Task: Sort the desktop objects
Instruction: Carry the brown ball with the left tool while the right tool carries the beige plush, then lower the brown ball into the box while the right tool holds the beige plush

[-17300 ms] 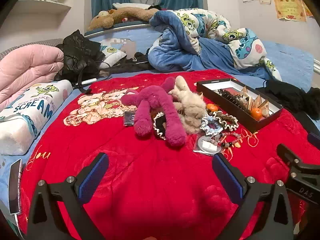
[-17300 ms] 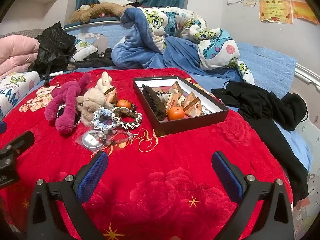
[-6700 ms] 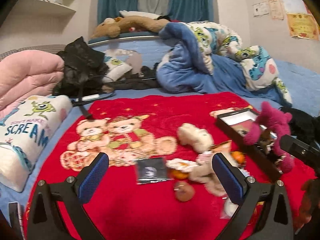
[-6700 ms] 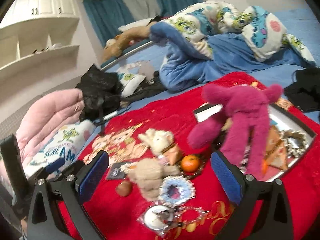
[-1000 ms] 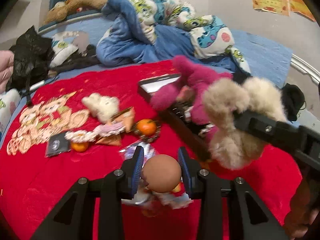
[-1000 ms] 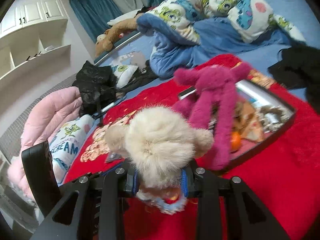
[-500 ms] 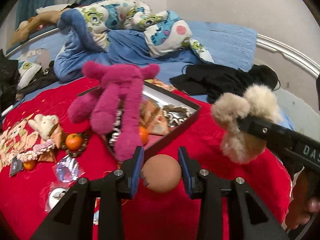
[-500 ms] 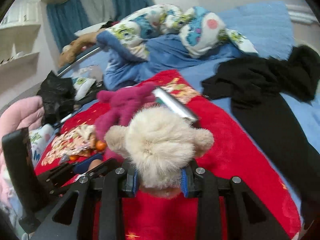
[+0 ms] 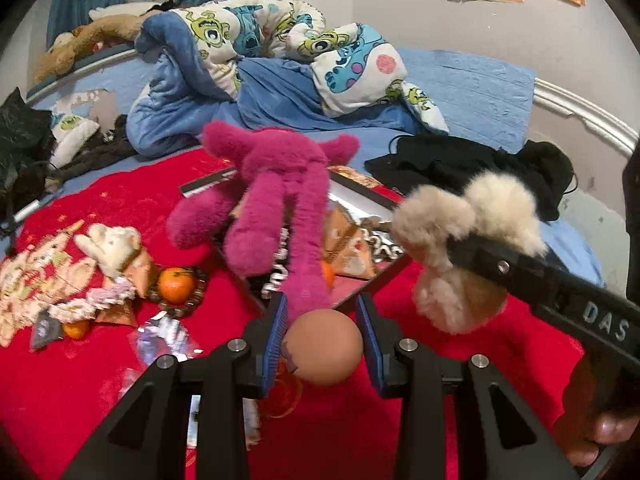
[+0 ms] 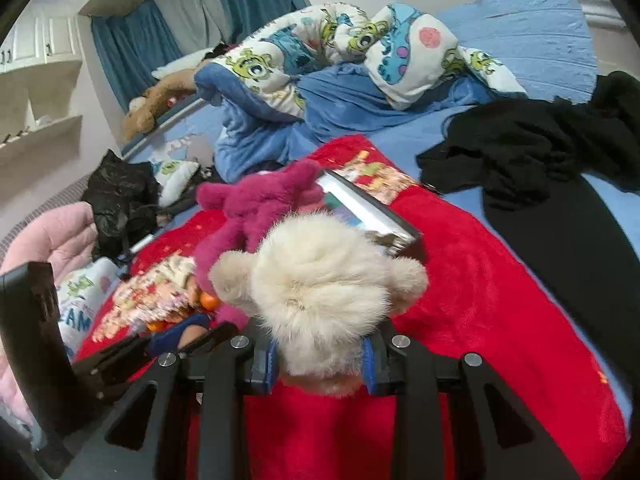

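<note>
At the far left of the red blanket [image 9: 100,392] the loose things not yet sorted lie close together: a small cream toy [image 9: 110,242], a tangerine [image 9: 175,283] on a dark bead ring, a second, smaller tangerine [image 9: 76,329] nearer, a dark card and some clear wrappers. Right of them the black tray [image 9: 372,280] already holds folded paper packets, a chain and another orange fruit, and a long magenta plush [image 9: 276,208] is draped over its near-left edge, half in and half out. Nearest the camera, the left claw [image 9: 322,346] is narrowed around a brown egg-shaped ball [image 9: 325,346], held above the blanket just in front of the tray. To the right, the right claw [image 10: 319,356] is closed on a fluffy beige plush [image 10: 320,280], carried beside the tray's right corner. Judging by this, the sorting is roughly mid-way: two things are in transit, the magenta plush needs settling, and the left-hand cluster remains to be collected.
</note>
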The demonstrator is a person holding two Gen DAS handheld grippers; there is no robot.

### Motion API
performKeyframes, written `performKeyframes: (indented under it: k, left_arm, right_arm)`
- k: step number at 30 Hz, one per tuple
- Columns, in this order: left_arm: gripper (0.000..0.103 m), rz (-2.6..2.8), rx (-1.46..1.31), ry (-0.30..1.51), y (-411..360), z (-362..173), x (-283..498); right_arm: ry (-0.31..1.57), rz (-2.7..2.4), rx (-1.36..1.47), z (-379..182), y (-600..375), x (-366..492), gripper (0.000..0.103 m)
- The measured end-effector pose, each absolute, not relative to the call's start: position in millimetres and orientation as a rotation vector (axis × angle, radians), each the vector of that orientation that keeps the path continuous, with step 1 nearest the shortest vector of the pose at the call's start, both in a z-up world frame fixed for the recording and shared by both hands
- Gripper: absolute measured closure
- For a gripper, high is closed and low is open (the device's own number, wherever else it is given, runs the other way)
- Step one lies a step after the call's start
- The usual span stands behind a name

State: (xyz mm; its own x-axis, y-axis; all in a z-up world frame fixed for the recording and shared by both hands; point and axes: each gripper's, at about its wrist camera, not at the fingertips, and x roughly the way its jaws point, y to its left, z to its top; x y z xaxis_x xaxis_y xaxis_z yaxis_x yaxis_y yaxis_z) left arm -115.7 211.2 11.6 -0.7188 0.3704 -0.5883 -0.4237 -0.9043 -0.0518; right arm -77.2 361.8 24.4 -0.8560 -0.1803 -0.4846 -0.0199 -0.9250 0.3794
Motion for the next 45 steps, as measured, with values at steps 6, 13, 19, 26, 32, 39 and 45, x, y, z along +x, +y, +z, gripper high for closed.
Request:
performKeyframes:
  k: [6, 13, 19, 26, 32, 39, 45]
  left_arm:
    - [0.066, 2.608, -0.84, 0.138, 197, 18, -125]
    - [0.066, 2.593, -0.9, 0.115, 195, 8, -160]
    - [0.066, 2.58, -0.938, 0.155, 209, -7, -189]
    - [0.066, 2.576, -0.942, 0.16, 218, -17, -231]
    - [0.067, 2.573, -0.944, 0.116, 222, -34, -252]
    - [0.067, 2.58, -0.901, 0.12, 225, -41, -241]
    - [0.067, 2.583, -0.887, 0.112, 224, -42, -237]
  right_arm:
    - [-0.609, -2.843, 0.786, 26, 345, -101, 0.073]
    - [-0.663, -2.821, 0.782, 24, 339, -128, 0.073]
    - [-0.632, -2.841, 0.834, 16, 335, -150, 0.073]
    - [-0.675, -2.883, 0.902, 0, 350, -174, 0.073]
    - [-0.658, -2.917, 0.958, -15, 357, -192, 0.073]
    - [-0.702, -2.93, 0.99, -24, 353, -194, 0.073]
    - [-0.69, -2.934, 1.009, -26, 353, -190, 0.073]
